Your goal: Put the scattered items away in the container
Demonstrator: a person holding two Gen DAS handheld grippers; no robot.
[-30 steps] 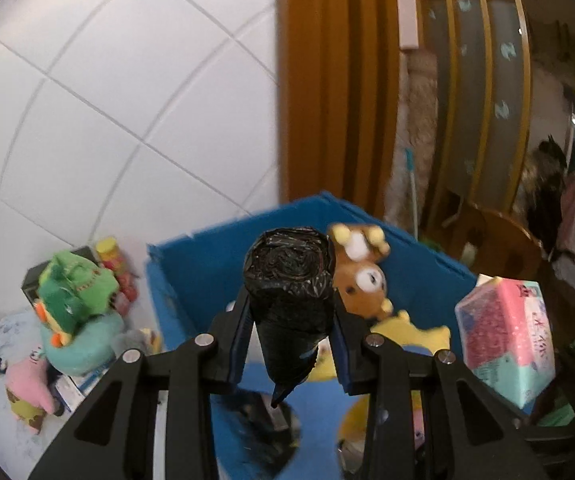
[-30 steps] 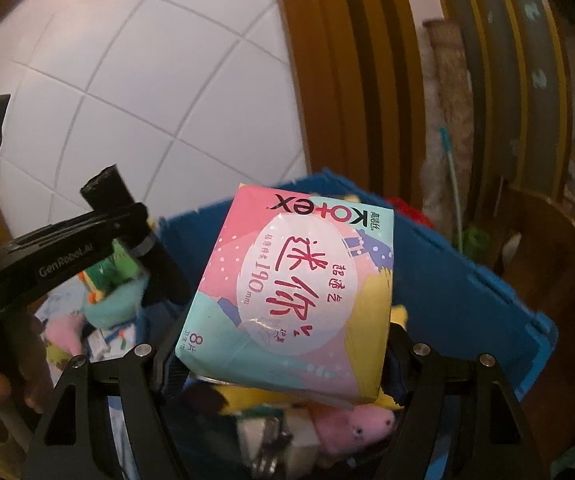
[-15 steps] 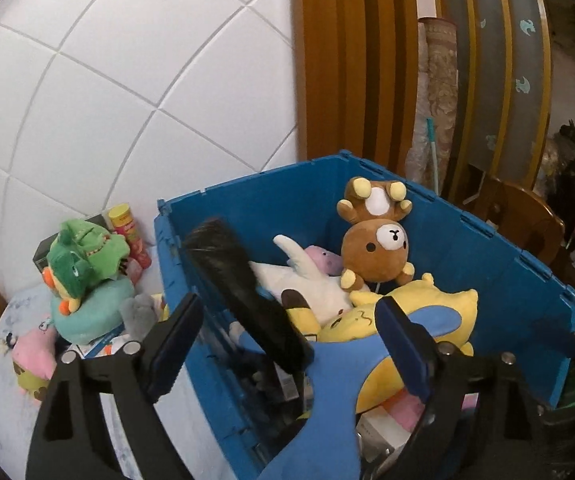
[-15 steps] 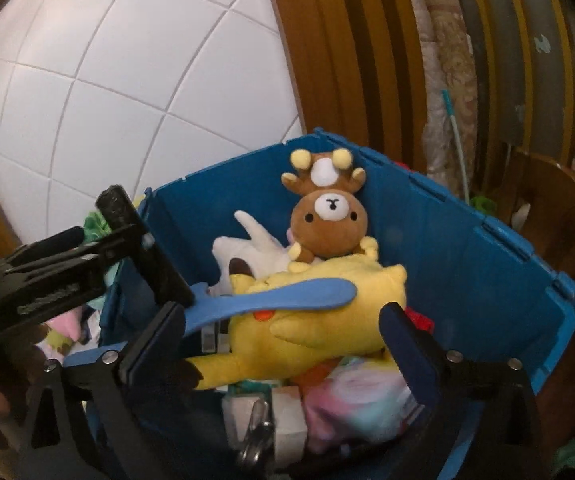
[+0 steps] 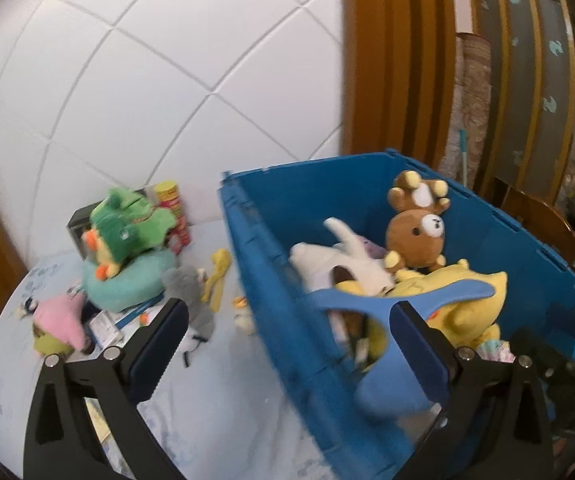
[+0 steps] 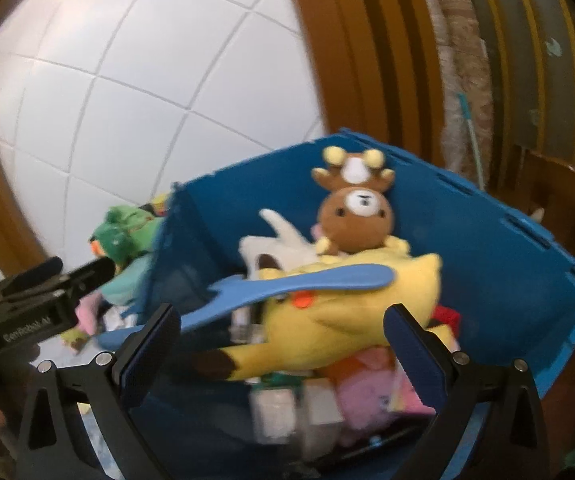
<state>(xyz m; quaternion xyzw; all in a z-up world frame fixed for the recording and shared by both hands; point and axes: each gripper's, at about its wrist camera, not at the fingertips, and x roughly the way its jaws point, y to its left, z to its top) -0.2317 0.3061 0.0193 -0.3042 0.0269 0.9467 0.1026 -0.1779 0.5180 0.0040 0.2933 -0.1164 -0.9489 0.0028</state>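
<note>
White tiled wall behind; pale table below. Blue bin at table's right, crowded with plush: yellow toy, brown bear, white toy, blue hanger across top. Outside, left of bin: green plush, pink star, grey toy, red can. Left gripper opening wide, empty, straddling bin's near wall. Right gripper wide, empty, over bin. Black roll and pink pack, clamped a second ago, now released, presumably inside; table toys next.
</note>
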